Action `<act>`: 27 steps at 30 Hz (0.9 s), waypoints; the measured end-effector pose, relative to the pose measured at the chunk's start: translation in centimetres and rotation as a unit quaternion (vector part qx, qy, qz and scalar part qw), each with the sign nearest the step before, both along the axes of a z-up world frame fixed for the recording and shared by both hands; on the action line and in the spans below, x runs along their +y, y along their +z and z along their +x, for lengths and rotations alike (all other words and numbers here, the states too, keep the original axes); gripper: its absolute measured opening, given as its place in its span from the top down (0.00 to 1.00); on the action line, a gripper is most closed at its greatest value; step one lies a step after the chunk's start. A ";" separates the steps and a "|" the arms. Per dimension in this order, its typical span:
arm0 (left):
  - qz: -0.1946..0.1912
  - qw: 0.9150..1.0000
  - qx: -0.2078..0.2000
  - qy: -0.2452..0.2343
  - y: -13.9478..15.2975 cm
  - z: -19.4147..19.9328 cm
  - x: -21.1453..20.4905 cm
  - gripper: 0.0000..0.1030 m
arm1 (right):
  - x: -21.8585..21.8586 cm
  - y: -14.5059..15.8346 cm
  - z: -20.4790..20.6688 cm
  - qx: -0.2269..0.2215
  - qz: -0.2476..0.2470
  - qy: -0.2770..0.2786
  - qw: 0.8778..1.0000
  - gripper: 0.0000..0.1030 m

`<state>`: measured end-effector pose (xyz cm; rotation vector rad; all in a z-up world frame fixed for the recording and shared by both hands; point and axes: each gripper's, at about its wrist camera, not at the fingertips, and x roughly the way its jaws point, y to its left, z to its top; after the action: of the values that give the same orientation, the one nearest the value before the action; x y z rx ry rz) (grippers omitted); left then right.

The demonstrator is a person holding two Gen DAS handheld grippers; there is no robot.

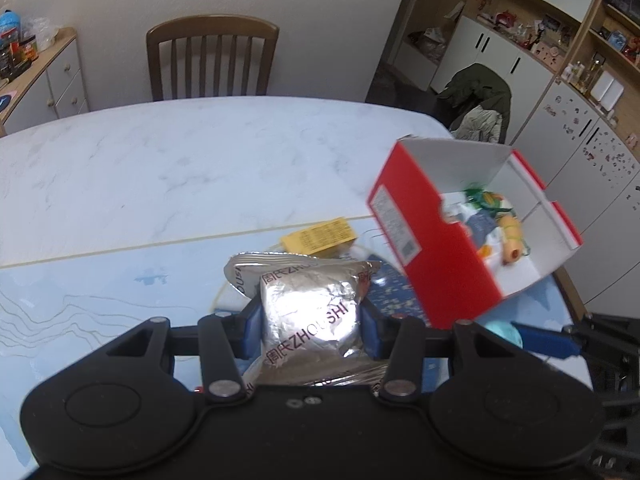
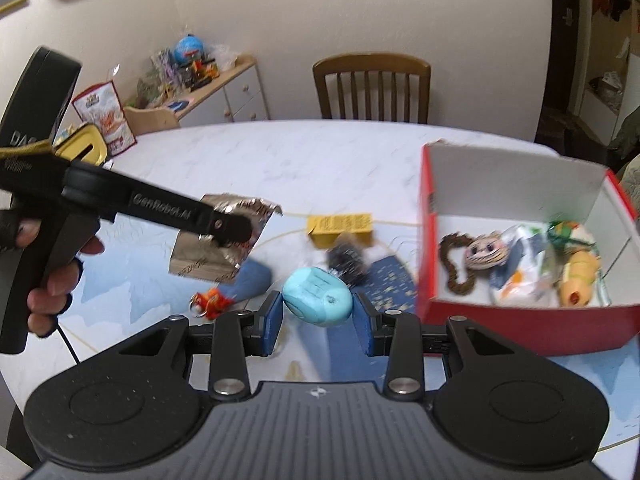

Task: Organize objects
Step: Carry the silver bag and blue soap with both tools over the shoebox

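Left fingers [image 1: 311,314] pinch foil packet [image 1: 310,312] upright; right fingers [image 2: 318,316] clamp sideways-lying blue egg [image 2: 318,298].

— Where does the box [image 2: 520,320] sit?
— On the table [image 2: 320,160], right of my tongs. The doll head [image 2: 489,255], bead string [image 2: 454,268] and toy hot dog [image 2: 580,280] lie in it.
— And left of it?
— The small carton [image 2: 340,227], with the keychain [image 2: 212,303] nearer me. A chair [image 2: 371,86] stands behind the table.

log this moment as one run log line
left claw: shut on silver foil packet | right claw: around light blue egg-shaped object | red box: open, partly filled
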<state>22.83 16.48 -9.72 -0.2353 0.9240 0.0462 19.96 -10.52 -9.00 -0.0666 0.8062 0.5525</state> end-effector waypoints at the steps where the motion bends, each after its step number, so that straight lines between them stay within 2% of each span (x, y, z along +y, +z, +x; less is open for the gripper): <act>1: 0.000 1.000 -0.002 -0.002 0.3 0.0 -0.5 0.55 | -0.5 0.3 0.1 -0.003 0.001 -0.001 1.000 0.64; 13: 0.007 0.999 -0.021 -0.033 2.8 1.9 -6.8 0.55 | -7.2 2.8 2.5 -0.023 0.000 -0.030 0.999 0.64; 27: 0.029 0.997 -0.020 -0.074 3.1 7.8 -14.5 0.55 | -14.8 2.1 7.5 -0.029 -0.024 -0.067 0.997 0.64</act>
<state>30.65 2.01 -6.65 -0.1131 0.8964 -0.0678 27.44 -25.30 -6.91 -0.0714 0.7611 0.4031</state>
